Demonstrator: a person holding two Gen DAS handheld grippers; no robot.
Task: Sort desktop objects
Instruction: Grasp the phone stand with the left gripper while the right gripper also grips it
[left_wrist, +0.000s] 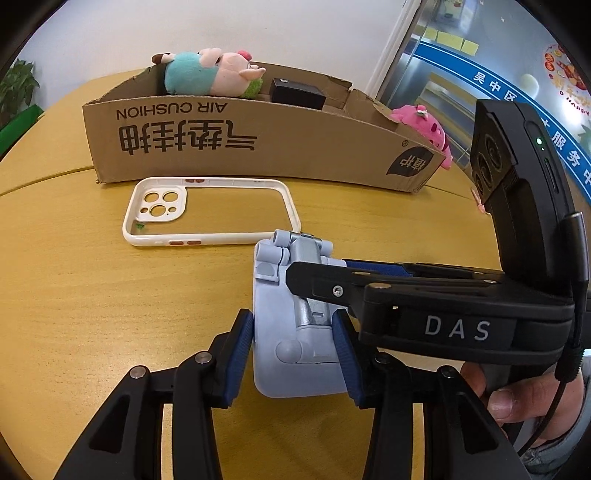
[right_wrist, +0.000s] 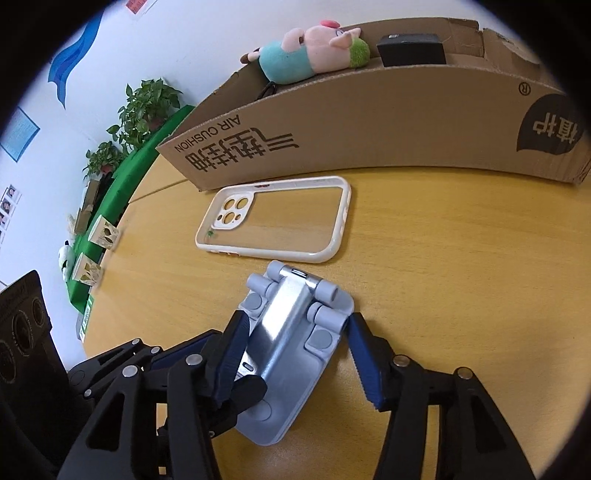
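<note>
A folded grey-blue phone stand (left_wrist: 295, 354) lies flat on the yellow wooden table (left_wrist: 92, 295). My left gripper (left_wrist: 293, 317) is shut on it, a blue pad pressed to each long side. My right gripper (right_wrist: 295, 321) straddles the same stand (right_wrist: 291, 343) from the other side. Its left pad rests against the stand's edge and its right pad stands just clear, so it is open. In the right wrist view the left gripper's fingers (right_wrist: 251, 387) hold the stand's near end. A white-rimmed clear phone case (left_wrist: 229, 210) (right_wrist: 280, 218) lies just beyond the stand.
A long cardboard box (left_wrist: 258, 147) (right_wrist: 369, 129) stands behind the case, holding a pig plush (left_wrist: 214, 74) and a small black box (left_wrist: 297, 92). A pink plush (left_wrist: 424, 125) sits at its right end. A hand (left_wrist: 517, 398) holds the right gripper. Potted plants (right_wrist: 147, 107) line the far left.
</note>
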